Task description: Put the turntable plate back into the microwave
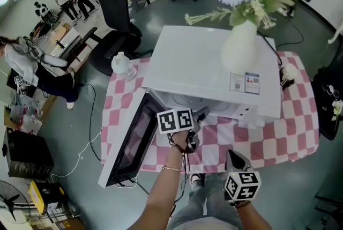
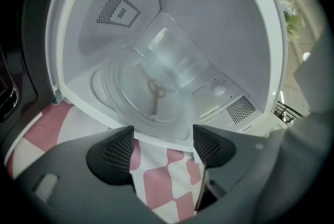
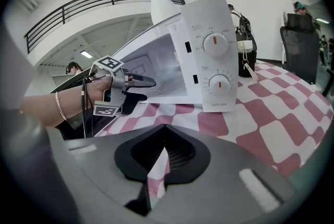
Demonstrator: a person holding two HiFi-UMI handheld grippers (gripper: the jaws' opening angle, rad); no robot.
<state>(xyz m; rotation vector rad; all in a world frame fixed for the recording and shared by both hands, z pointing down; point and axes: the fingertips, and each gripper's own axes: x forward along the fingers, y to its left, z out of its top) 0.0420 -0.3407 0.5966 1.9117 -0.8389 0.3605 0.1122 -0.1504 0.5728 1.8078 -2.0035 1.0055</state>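
Note:
The clear glass turntable plate (image 2: pixel 136 93) lies on the floor of the white microwave's (image 1: pixel 210 65) open cavity, with the hub showing through the glass. Its near rim reaches the front sill. My left gripper (image 2: pixel 162 145) is open just outside the opening; the plate's rim is a little beyond the pads, and only checked cloth shows between them. The head view shows the left gripper (image 1: pixel 199 114) at the cavity mouth. My right gripper (image 3: pixel 164 154) is shut on nothing, held back over the table's front edge, also seen in the head view as the right gripper (image 1: pixel 232 156).
The microwave door (image 1: pixel 127 142) hangs open to the left. A white vase of flowers (image 1: pixel 241 47) stands on top of the microwave. A pink-and-white checked cloth (image 1: pixel 270 138) covers the table. A clear bottle (image 1: pixel 121 65) stands at the back left corner. Office chairs and people are beyond.

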